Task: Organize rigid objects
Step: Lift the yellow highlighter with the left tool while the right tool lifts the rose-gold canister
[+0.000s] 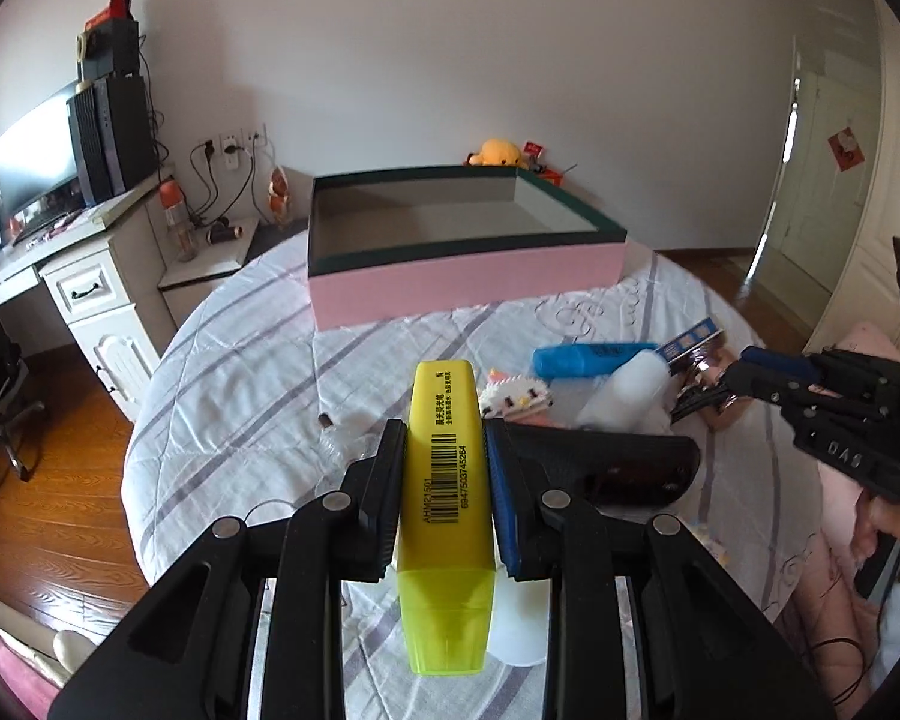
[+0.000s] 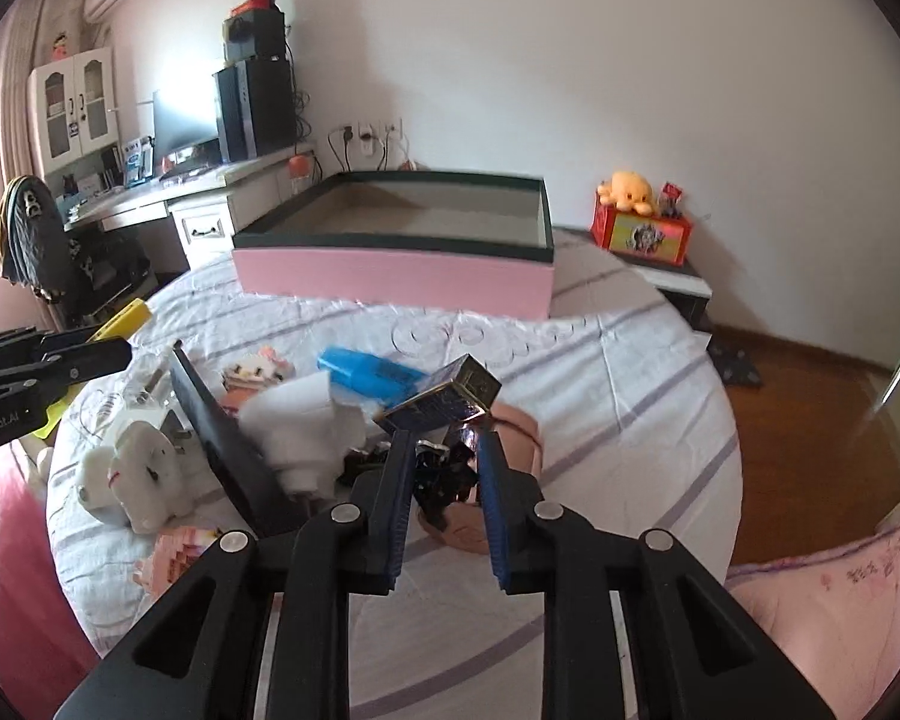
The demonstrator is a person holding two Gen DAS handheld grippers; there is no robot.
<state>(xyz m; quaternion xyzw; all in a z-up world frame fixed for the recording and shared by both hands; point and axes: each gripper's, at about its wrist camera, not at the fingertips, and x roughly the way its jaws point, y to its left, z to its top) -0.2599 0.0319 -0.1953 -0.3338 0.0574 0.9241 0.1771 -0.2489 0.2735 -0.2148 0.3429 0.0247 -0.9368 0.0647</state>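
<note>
My left gripper is shut on a yellow highlighter and holds it above the bed, short of the pink box with a dark green rim. The box looks empty inside. My right gripper is open around a dark shiny object in the pile; it also shows in the left wrist view. A blue highlighter, a small blue carton, a white bottle and a black case lie nearby.
A white plush toy, a pixel-block figure and white tissue lie on the striped bedspread. A desk with monitor stands left. A red box with a yellow plush sits beyond the bed.
</note>
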